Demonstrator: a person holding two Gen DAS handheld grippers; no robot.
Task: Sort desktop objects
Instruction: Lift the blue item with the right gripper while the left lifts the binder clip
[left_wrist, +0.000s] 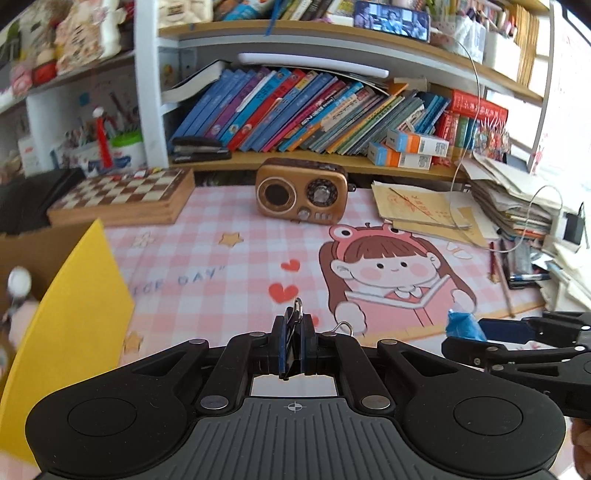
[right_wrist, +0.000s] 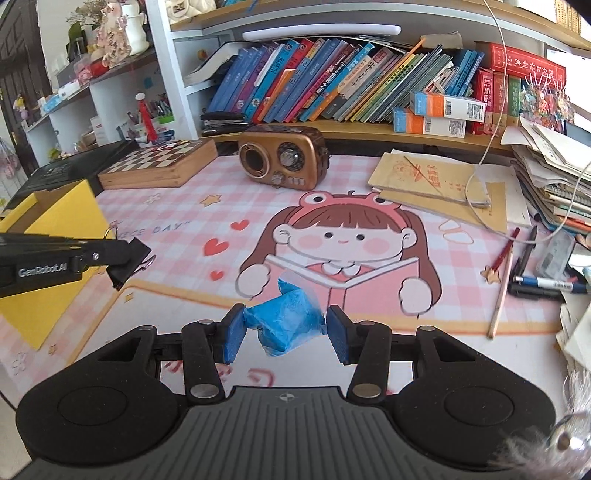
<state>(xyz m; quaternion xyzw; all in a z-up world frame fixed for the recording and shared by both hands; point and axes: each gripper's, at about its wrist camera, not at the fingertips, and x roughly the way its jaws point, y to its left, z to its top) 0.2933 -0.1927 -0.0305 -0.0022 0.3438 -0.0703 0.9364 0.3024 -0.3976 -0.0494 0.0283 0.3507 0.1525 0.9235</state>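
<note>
The left tool (left_wrist: 293, 345) was clenched on a black binder clip (right_wrist: 127, 263), just beside the yellow box (right_wrist: 55, 218). The right tool (right_wrist: 283, 330) grasped a blue wrapped packet (right_wrist: 286, 321) above the table (right_wrist: 177, 206) (probably also for the box). Each should be released only when fully over the opening.

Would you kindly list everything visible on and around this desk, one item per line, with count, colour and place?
binder clip: one, black, clamped in the left gripper
wrapped packet: one, blue, between the right gripper's pads
yellow box: one, yellow outside, desk's left edge
desk mat: one, pink check with cartoon girl, covering the desk
radio: one, brown, back of mat
chessboard: one, wooden, left of radio
paper booklets: a few, tan, right of radio
pens and pencils: several, mixed, right edge
books: many, mostly blue, shelf behind
left gripper: black, shut
right gripper: black, blue pads, around packet
</note>
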